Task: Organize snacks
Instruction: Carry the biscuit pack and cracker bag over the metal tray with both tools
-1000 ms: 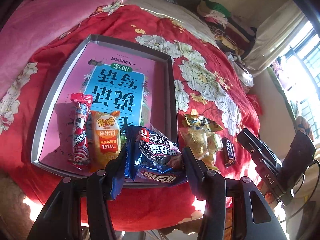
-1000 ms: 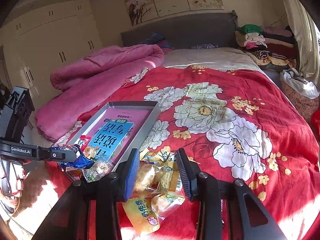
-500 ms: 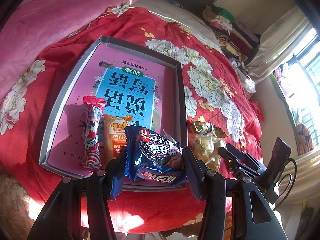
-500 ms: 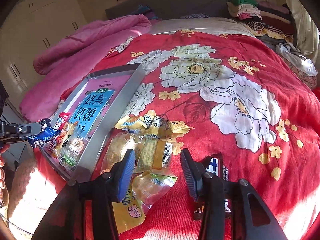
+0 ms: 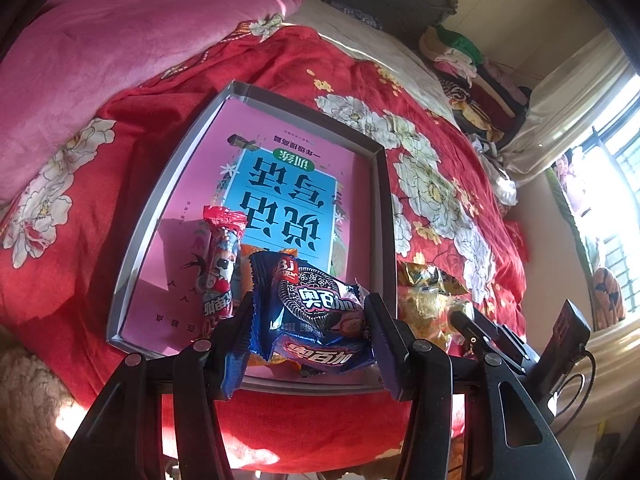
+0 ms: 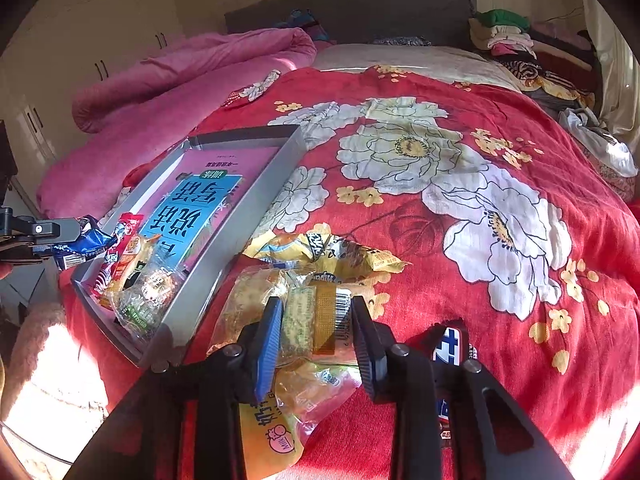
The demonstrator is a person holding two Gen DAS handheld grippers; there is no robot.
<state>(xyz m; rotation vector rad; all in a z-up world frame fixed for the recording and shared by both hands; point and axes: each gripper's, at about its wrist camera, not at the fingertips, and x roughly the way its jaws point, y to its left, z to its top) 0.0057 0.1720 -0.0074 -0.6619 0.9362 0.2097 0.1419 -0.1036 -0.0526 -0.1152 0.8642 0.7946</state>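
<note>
My left gripper (image 5: 310,340) is shut on a blue cookie packet (image 5: 316,312) and holds it above the near end of a grey tray (image 5: 384,216). The tray holds a pink and blue book (image 5: 280,184), a red candy stick (image 5: 220,264) and an orange packet (image 5: 246,256). My right gripper (image 6: 316,344) is open, its fingers either side of a clear-wrapped pastry (image 6: 308,312) in a pile of yellow snack packets (image 6: 320,252) on the red bedspread, right of the tray (image 6: 256,200). The held blue packet (image 6: 82,242) shows at the left of the right wrist view.
A dark chocolate bar (image 6: 450,344) lies right of the right gripper. A pink quilt (image 6: 192,80) lies beyond the tray. Folded clothes (image 6: 520,44) are stacked at the head of the bed. The bed edge is close below both grippers.
My right gripper has dropped down and forward onto the snack pile, its fingers now around the pastry. My left gripper has lifted slightly with the blue packet over the tray's near end.
</note>
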